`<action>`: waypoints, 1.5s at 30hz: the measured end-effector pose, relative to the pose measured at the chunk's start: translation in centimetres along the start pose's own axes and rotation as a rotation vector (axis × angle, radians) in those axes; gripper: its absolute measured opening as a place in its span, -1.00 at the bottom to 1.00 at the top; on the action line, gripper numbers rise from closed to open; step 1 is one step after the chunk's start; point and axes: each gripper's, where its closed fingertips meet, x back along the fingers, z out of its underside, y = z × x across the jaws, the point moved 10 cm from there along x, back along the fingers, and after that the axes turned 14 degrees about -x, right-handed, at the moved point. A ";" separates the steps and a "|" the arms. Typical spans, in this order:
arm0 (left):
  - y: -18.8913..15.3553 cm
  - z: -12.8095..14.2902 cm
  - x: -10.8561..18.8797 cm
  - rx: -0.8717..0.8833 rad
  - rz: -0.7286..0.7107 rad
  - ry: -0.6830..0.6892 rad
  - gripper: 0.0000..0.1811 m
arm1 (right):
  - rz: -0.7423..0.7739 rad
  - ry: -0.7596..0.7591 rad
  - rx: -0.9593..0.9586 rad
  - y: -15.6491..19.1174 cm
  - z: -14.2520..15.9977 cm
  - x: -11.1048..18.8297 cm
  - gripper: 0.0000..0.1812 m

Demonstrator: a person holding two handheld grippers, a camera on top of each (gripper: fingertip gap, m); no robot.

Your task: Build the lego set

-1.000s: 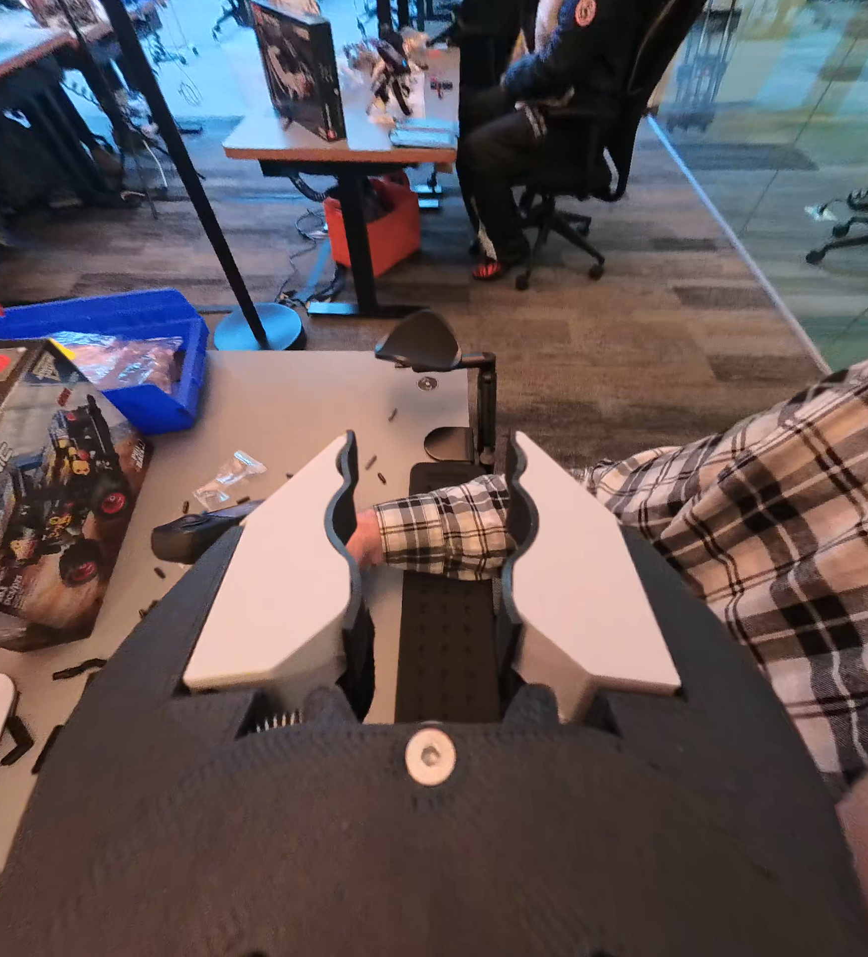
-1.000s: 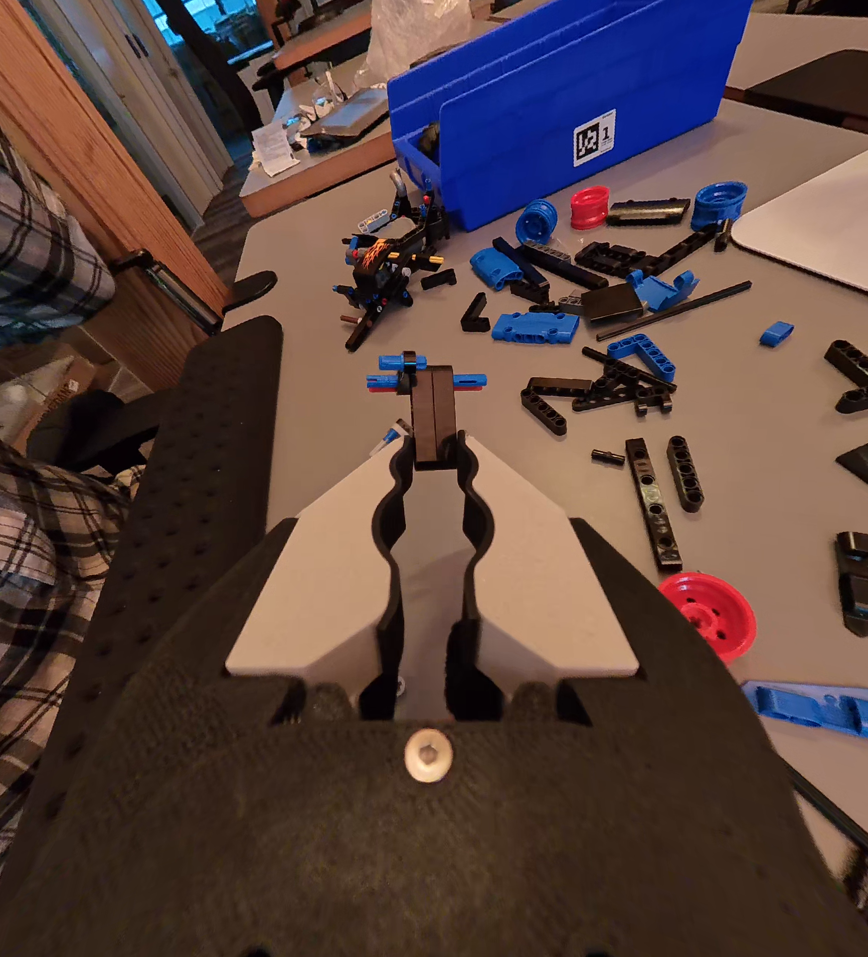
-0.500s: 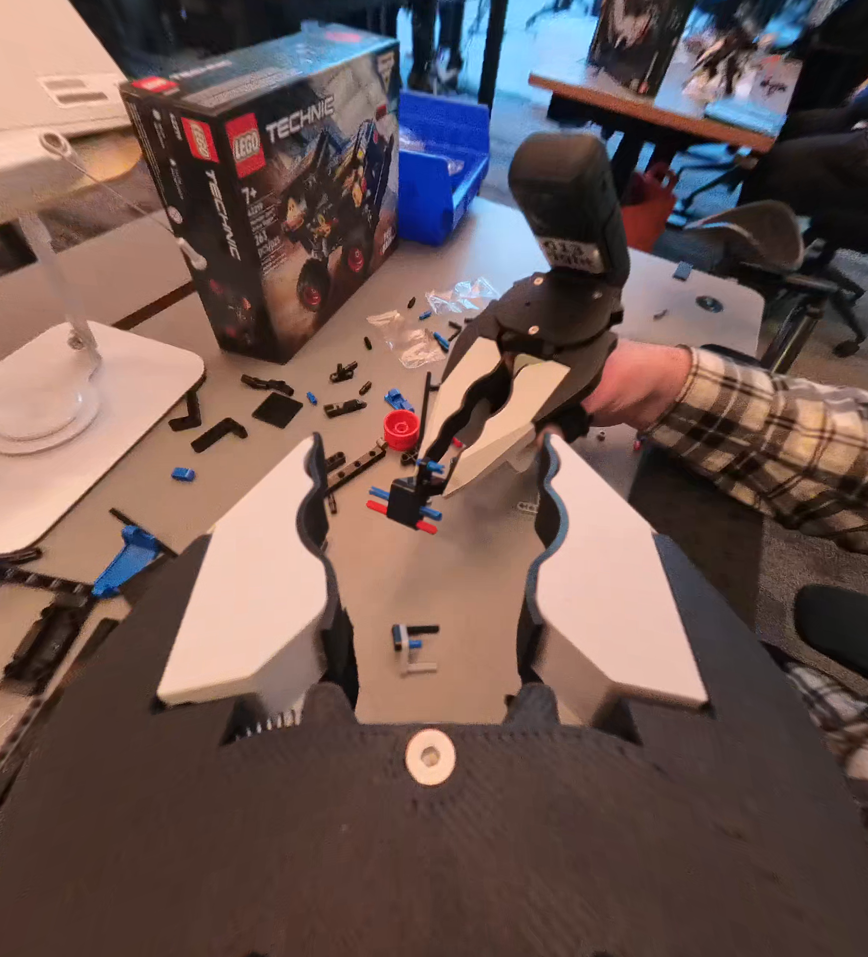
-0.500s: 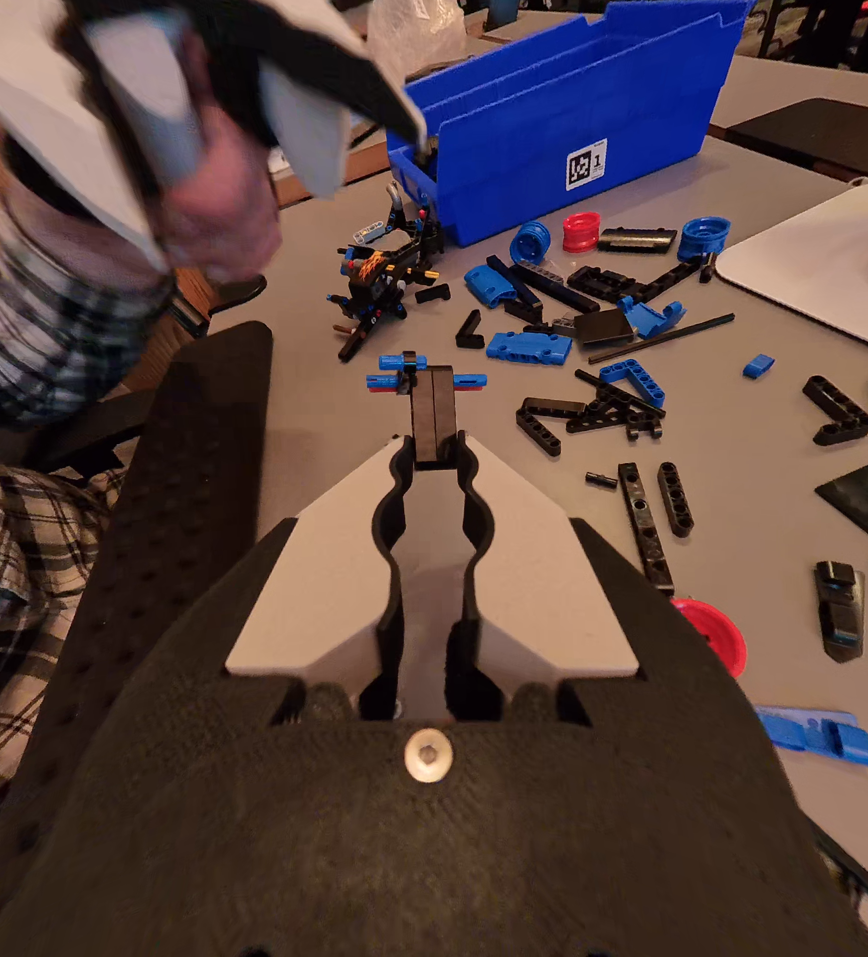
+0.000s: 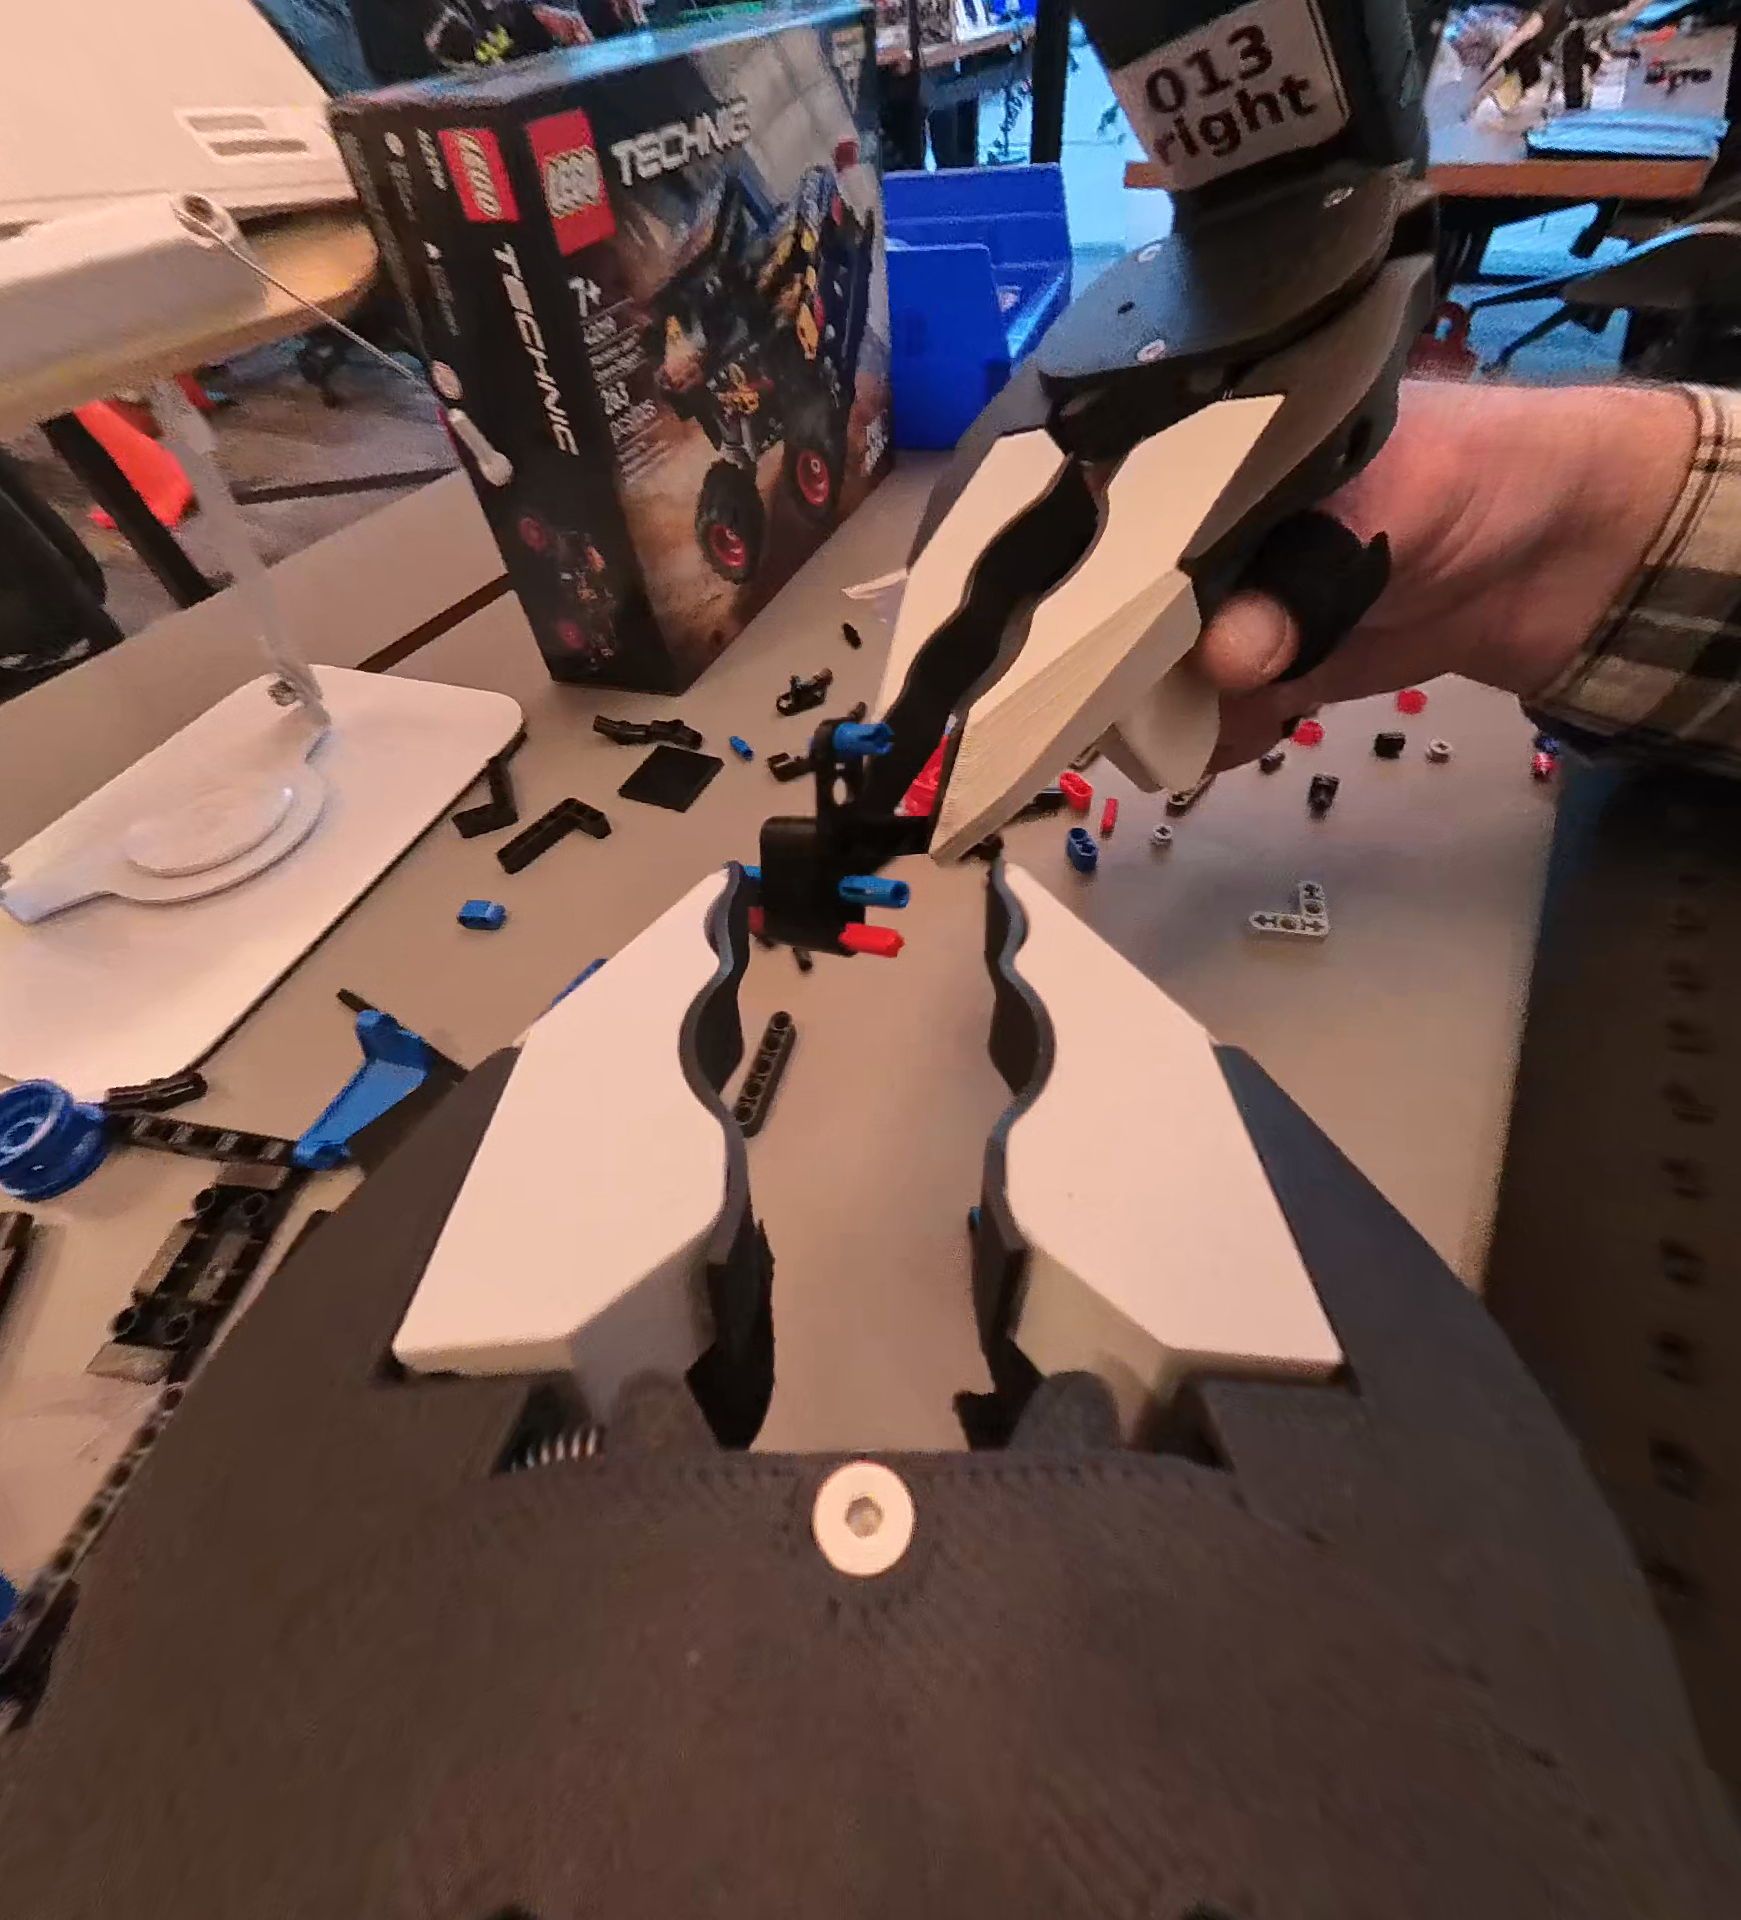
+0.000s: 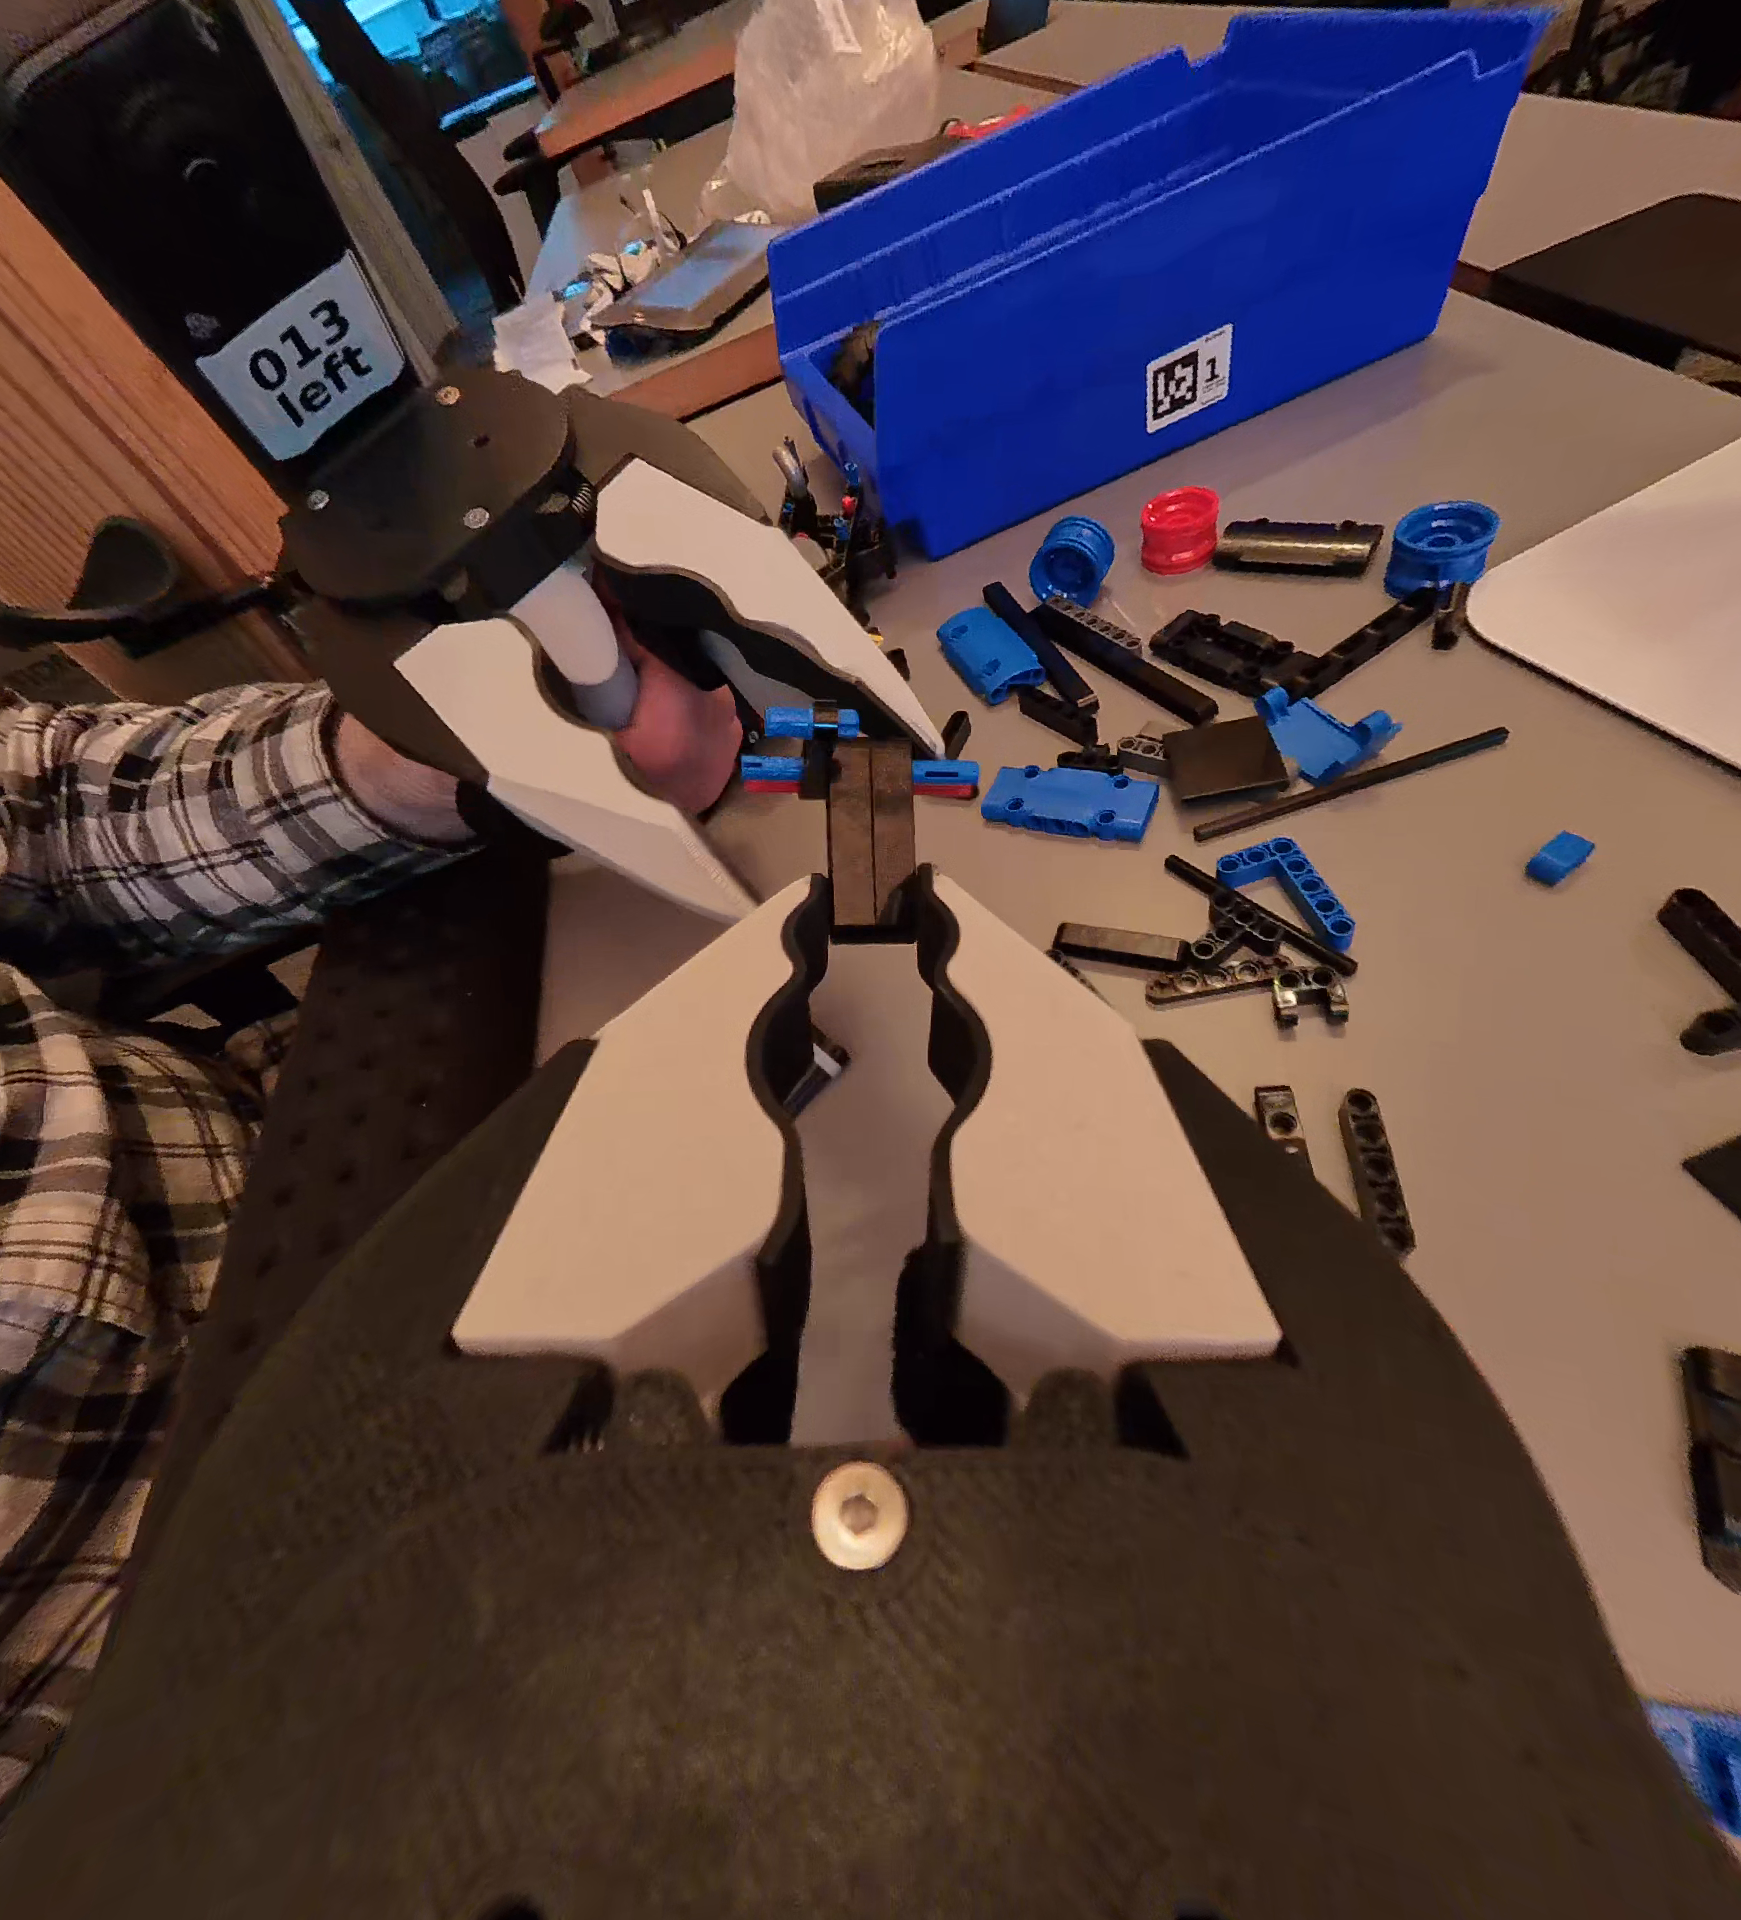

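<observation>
In the left wrist view my left tongs (image 5: 861,904) stand spread, one tip beside the small black plastic brick assembly with blue and red pins (image 5: 824,883), held above the grey worktop (image 5: 1261,1039) so I can grip it. In the right wrist view my right tongs (image 6: 871,899) pinch that assembly's black bars, presenting the pinned end to the left tongs.

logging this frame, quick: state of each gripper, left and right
left gripper: open, empty, fingers either side of the assembly.
right gripper: shut on the black lego assembly with blue and red pins.

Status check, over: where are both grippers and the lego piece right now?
Right gripper shut on black lego subassembly. Left gripper open, fingertips beside it. Loose parts on table below.
</observation>
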 end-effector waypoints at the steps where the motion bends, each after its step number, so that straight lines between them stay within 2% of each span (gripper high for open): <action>1: 0.1 0.0 0.1 -0.008 -0.019 0.004 -0.58 | -0.009 -0.001 -0.007 0.0 -0.1 -0.1 -0.84; 7: 0.2 0.0 0.1 -0.044 -0.081 0.027 -0.75 | -0.024 -0.023 -0.040 -0.1 0.1 -0.3 -0.84; 18: 0.3 -0.2 0.2 -0.058 -0.158 0.048 -0.91 | -0.083 -0.105 -0.123 0.0 0.1 -0.3 -0.80; 25: 0.3 -0.4 0.3 -0.067 -0.198 0.058 -0.94 | -0.082 -0.138 -0.135 0.0 0.1 -0.2 -0.79; 34: 0.9 -0.2 0.7 -0.022 -0.237 0.050 -0.95 | -0.002 -0.195 -0.088 0.0 0.0 0.7 -0.79; 45: 1.2 -0.2 0.9 -0.001 -0.263 0.035 -0.95 | 0.168 -0.237 0.164 2.0 -0.3 0.2 -0.75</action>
